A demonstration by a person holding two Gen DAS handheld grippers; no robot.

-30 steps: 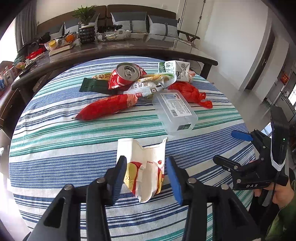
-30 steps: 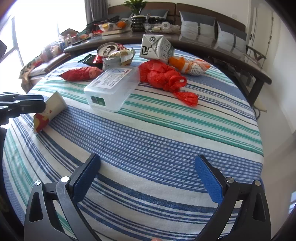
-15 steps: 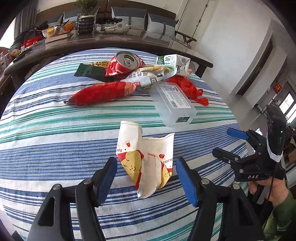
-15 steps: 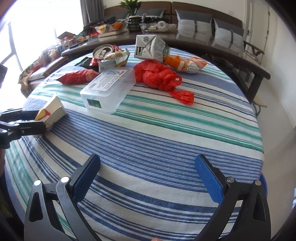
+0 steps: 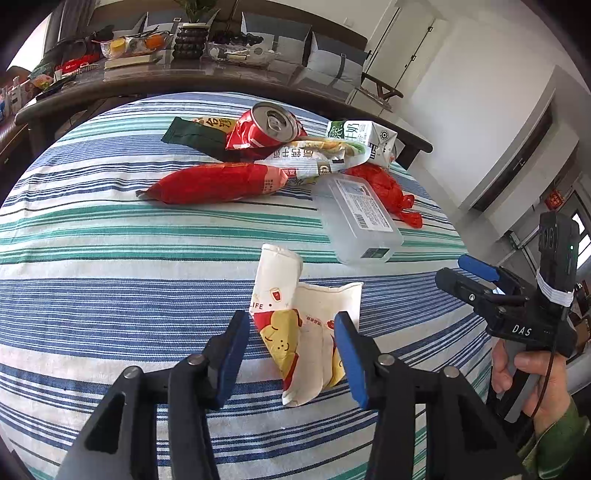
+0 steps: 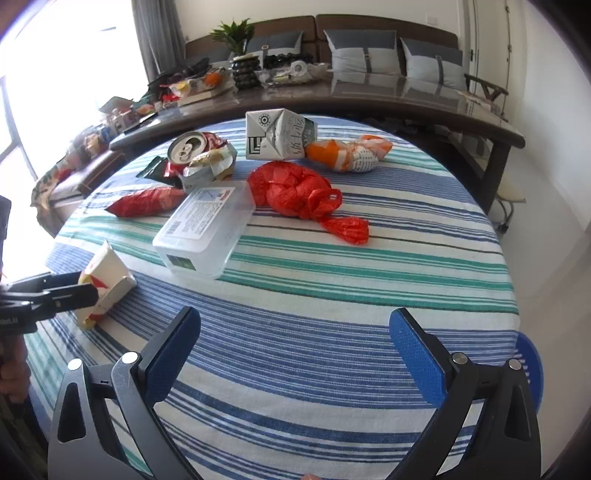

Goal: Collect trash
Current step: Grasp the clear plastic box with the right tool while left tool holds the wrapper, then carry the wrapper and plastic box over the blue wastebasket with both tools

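Left gripper has closed in w/ open jaws straddling the flattened paper cup at lower centre, no grip yet; right gripper wide open, empty.

a striped cloth covers the round counter. behind it a long dark table, then a brown sofa with grey cushions. white walls; bright window with curtain.
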